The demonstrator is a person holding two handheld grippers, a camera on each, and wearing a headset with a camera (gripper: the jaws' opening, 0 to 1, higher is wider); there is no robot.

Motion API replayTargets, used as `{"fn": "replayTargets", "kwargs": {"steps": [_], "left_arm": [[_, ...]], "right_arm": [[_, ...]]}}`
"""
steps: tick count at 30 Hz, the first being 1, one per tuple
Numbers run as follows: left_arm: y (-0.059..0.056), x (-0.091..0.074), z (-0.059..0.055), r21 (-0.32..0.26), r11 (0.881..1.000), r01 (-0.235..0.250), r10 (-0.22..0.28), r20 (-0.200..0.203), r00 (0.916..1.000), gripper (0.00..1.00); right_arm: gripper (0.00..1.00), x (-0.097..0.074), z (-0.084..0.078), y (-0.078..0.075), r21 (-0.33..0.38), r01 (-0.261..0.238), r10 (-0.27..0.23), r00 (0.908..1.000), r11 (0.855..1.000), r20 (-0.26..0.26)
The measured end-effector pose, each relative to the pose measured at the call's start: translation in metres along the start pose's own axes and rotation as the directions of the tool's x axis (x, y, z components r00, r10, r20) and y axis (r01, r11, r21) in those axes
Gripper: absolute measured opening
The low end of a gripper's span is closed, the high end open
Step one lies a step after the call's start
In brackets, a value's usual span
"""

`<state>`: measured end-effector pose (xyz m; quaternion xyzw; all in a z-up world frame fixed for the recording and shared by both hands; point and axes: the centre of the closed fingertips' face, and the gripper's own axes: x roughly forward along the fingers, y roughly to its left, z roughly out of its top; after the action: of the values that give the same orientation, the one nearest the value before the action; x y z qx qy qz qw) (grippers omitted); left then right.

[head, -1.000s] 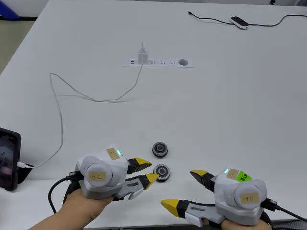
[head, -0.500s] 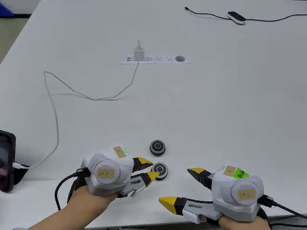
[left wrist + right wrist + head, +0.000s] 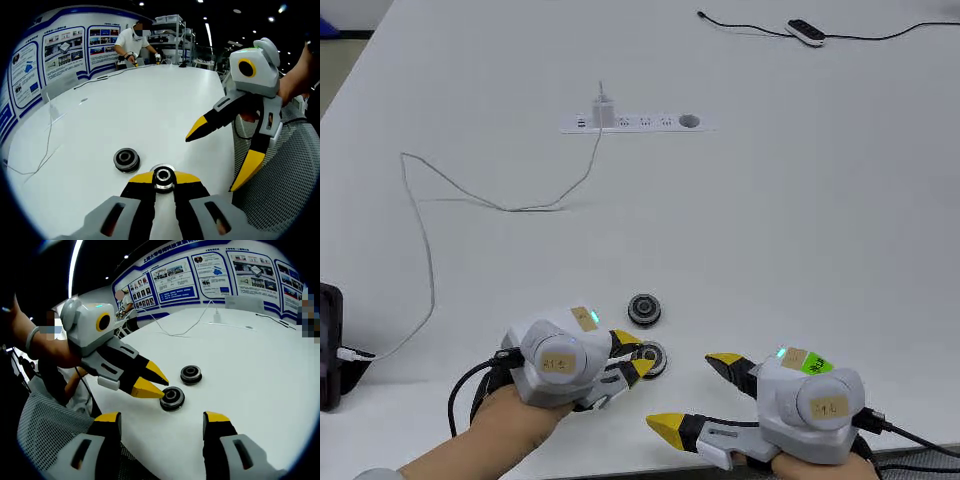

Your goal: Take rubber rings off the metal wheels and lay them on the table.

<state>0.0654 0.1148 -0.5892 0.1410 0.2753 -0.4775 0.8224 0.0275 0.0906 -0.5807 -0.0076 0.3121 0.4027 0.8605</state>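
Two small metal wheels with black rubber rings lie flat near the table's front edge: the near wheel point(image 3: 652, 356) point(image 3: 163, 175) point(image 3: 172, 397) and the far wheel point(image 3: 644, 309) point(image 3: 126, 159) point(image 3: 191, 374). My left gripper point(image 3: 635, 352) point(image 3: 164, 179) point(image 3: 159, 384) is low over the table, jaws a little apart, yellow tips at the near wheel's closest edge; I cannot tell whether they touch it. Right of that wheel my right gripper point(image 3: 685, 390) point(image 3: 162, 417) point(image 3: 216, 160) is wide open, with nothing between its jaws.
A white power strip point(image 3: 635, 123) lies mid-table, its white cable point(image 3: 420, 230) running to a dark phone point(image 3: 328, 345) at the left edge. A remote point(image 3: 808, 32) on a black cord lies far right. The table's front edge is just below the grippers.
My left gripper has edged forward, its tips nearer the near wheel. The right gripper stays open in much the same place. The head camera has shifted slightly.
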Motion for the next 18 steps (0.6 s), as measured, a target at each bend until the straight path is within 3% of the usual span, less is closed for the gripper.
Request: {"fn": "replayTargets", "kwargs": {"steps": [3,18], "left_arm": [[0.0001,0.0030,-0.0039,0.020,1.000,0.002,-0.002,-0.022,0.9997,0.14],[-0.0005,0.0092,-0.0061,0.055,0.998,0.019,-0.016,-0.040,0.9991,0.13]], "right_arm": [[0.67,-0.0005,0.0005,-0.0011,0.011,0.003,-0.003,1.0000,1.000,0.005],[0.67,-0.0012,-0.0012,-0.0020,0.027,0.007,-0.007,0.9999,1.000,0.008]]}}
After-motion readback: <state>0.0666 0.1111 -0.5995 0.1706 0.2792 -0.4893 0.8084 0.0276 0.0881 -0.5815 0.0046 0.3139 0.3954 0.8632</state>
